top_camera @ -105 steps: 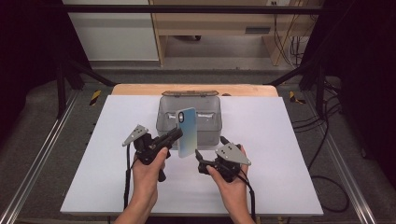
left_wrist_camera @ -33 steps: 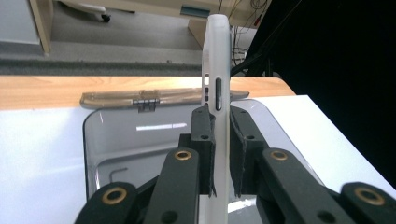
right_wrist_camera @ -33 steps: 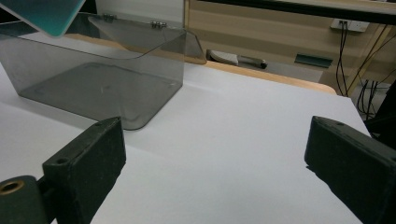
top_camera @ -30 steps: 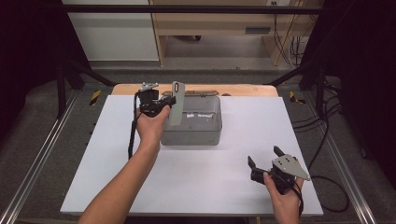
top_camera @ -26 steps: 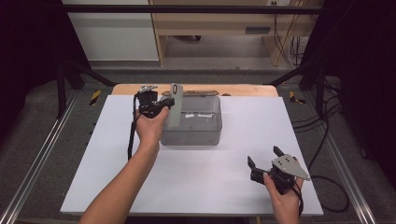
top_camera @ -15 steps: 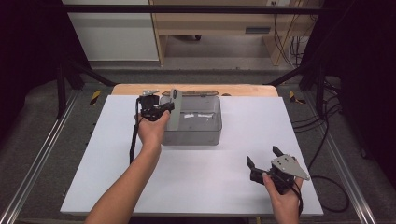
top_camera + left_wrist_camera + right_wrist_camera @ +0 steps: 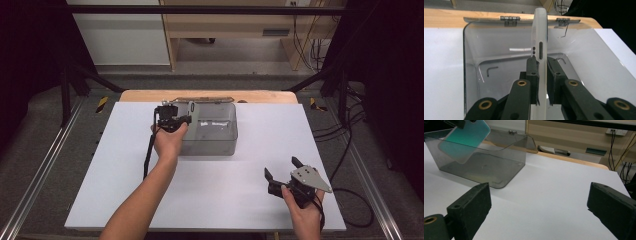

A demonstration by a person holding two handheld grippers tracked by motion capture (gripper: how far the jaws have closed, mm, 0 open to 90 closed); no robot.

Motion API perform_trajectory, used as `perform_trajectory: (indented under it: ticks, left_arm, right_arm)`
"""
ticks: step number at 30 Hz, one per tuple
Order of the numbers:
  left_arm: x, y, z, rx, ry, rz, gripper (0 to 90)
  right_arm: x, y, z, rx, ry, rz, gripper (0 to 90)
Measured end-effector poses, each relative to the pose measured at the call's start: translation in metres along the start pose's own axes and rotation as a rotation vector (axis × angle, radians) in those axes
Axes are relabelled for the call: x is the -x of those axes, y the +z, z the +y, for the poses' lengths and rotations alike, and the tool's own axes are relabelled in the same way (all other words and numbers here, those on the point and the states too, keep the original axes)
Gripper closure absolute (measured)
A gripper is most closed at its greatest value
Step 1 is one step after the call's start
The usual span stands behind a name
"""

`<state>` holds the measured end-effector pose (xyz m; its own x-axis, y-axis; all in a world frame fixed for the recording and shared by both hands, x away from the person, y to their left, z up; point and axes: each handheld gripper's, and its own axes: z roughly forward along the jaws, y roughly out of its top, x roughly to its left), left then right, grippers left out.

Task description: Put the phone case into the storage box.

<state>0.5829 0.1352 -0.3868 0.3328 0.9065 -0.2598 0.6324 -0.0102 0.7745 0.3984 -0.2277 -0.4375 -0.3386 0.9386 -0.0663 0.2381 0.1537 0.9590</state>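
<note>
A phone in a pale teal case (image 7: 539, 47) stands on edge between the jaws of my left gripper (image 7: 541, 61), which is shut on it. The phone hangs over the left end of an open clear grey plastic box (image 7: 212, 129). In the right gripper view the phone (image 7: 466, 137) is tilted, with its lower part inside the box (image 7: 499, 170). From above, my left gripper (image 7: 186, 116) sits at the box's left rim. My right gripper (image 7: 282, 167) rests near the table's front right, jaws wide open and with nothing between them (image 7: 539, 202).
The box's hinged lid (image 7: 202, 99) lies folded back on a wooden board (image 7: 140, 95) behind the white table top (image 7: 115, 180). A small L-shaped hex key (image 7: 491, 70) lies in the box. Metal rails (image 7: 40, 175) run along the left side, and cables (image 7: 350, 150) along the right.
My left gripper has sunk with the phone and come slightly nearer, so the phone's lower part now dips into the box. The right gripper has stayed put.
</note>
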Motion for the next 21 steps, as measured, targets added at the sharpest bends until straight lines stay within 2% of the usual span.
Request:
perform_trajectory:
  ticks: [16,21]
  left_arm:
    - [-0.0042,0.007,-0.0015,-0.032,-0.016,0.005,81.1]
    - [-0.0044,0.01,-0.0019,-0.044,-0.018,-0.008,81.1]
  right_arm:
    - [0.0001,0.0016,-0.0009,-0.01,0.005,0.012,5.7]
    - [0.0004,0.0022,-0.0016,-0.017,0.008,0.007,6.1]
